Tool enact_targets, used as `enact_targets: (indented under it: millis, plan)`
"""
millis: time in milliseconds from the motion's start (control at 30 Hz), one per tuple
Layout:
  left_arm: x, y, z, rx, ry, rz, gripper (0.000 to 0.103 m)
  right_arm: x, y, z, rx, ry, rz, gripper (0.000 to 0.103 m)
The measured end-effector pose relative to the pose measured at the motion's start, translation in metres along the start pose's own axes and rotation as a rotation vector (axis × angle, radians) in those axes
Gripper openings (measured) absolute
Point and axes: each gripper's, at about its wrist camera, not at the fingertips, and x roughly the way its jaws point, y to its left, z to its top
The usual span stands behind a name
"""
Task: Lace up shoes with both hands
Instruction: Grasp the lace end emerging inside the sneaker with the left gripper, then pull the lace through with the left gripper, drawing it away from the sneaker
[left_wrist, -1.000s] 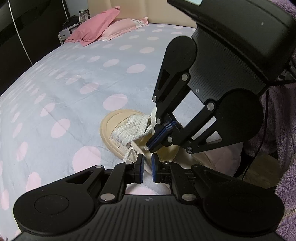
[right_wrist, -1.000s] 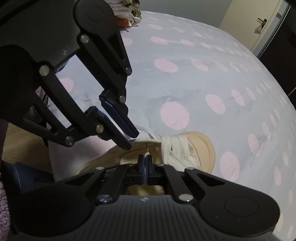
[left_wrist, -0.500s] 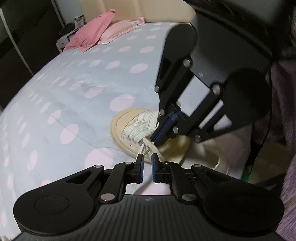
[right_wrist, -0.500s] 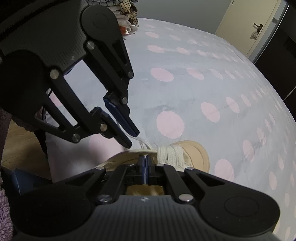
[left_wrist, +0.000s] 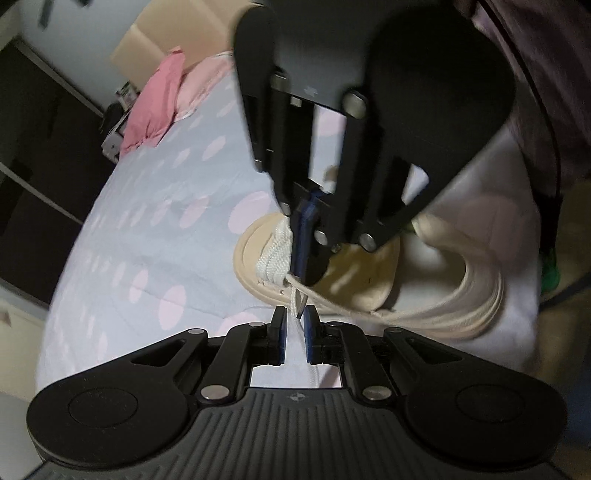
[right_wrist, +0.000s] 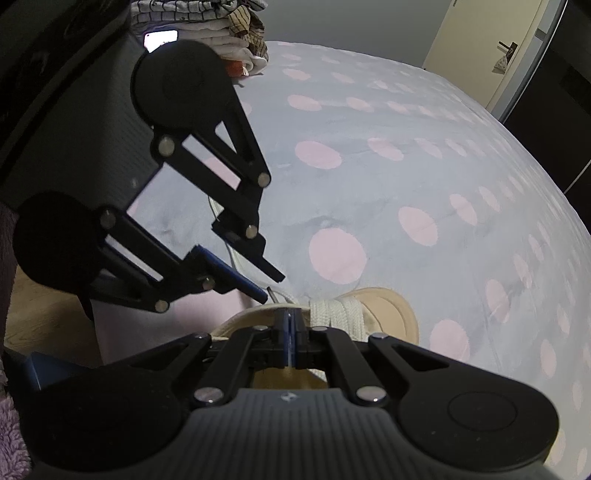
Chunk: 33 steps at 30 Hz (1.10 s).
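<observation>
A beige shoe (left_wrist: 255, 258) (right_wrist: 391, 310) with a white lace (left_wrist: 275, 254) (right_wrist: 340, 310) lies near the edge of a dotted bedsheet (left_wrist: 166, 206). My right gripper (left_wrist: 303, 266) (right_wrist: 289, 323) hangs over the shoe's tongue, shut on the lace where it leaves the top eyelets. The lace's free end (left_wrist: 296, 305) with its dark tip (right_wrist: 270, 291) hangs between the fingertips of my left gripper (left_wrist: 294, 317) (right_wrist: 269, 285). Its jaws stand a little apart and do not press on it.
Pink pillows (left_wrist: 155, 103) lie at the bed's far end, and a pile of folded clothes (right_wrist: 236, 33) sits at another side. A door (right_wrist: 480, 48) is beyond the bed. Purple fleece (right_wrist: 11, 435) and wooden floor (right_wrist: 48, 314) are beside the bed edge.
My left gripper has rolled and sunk toward the shoe, so the lace end now stands between its fingertips. The right gripper has shifted slightly and stays shut on the lace.
</observation>
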Motion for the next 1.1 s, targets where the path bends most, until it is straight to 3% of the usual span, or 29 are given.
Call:
enact_targets:
  millis: [333, 433, 567, 633, 700, 867, 1100]
  plan:
    - [0.014, -0.020, 0.002, 0.100, 0.023, 0.025, 0.006, -0.011, -0.003, -0.010, 0.014, -0.003, 0.001, 0.002]
    - [0.013, -0.019, 0.000, 0.079, 0.024, 0.023, 0.001, -0.016, -0.004, -0.014, 0.038, -0.001, 0.008, 0.004]
    - [0.009, -0.016, -0.003, 0.047, 0.040, 0.023, 0.001, -0.028, -0.011, -0.022, 0.106, -0.015, 0.016, 0.005]
    - [0.005, -0.015, -0.004, 0.043, 0.043, 0.024, 0.001, -0.037, -0.017, -0.027, 0.151, -0.029, -0.001, 0.012]
    - [0.001, -0.013, -0.004, 0.028, 0.042, 0.024, 0.001, -0.042, -0.026, -0.029, 0.191, -0.040, -0.033, 0.033]
    - [-0.011, -0.004, -0.008, -0.048, 0.067, -0.001, 0.001, -0.046, -0.052, -0.041, 0.339, -0.008, -0.115, 0.035]
    - [-0.036, -0.002, -0.026, -0.096, 0.160, 0.001, 0.001, -0.056, -0.069, -0.054, 0.493, -0.011, -0.151, 0.063]
